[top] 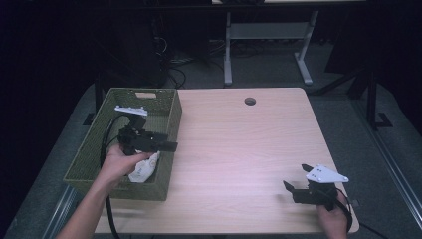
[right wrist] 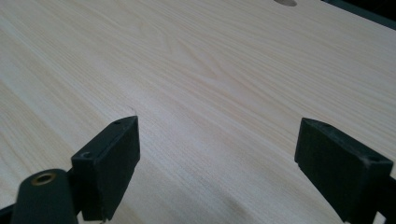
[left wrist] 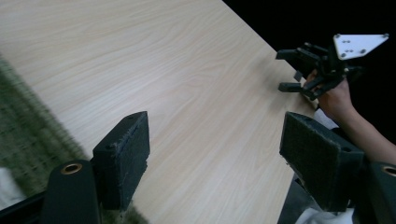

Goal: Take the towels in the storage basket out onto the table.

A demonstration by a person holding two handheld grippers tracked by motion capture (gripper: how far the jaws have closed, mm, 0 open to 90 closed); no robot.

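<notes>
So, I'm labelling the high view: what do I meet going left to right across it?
Green basket → left hand-held gripper → round hole in the table → right hand-held gripper.

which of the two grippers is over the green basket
The left gripper, held above the green basket at the table's left side, over a white item inside. The right gripper is at the table's near right corner, over bare wood.

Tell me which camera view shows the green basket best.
The high view: the whole green basket sits at the table's left edge, with the left gripper over its right rim and something white inside. The left gripper view catches a blurred green strip of it. The right gripper view looks across bare tabletop.
</notes>
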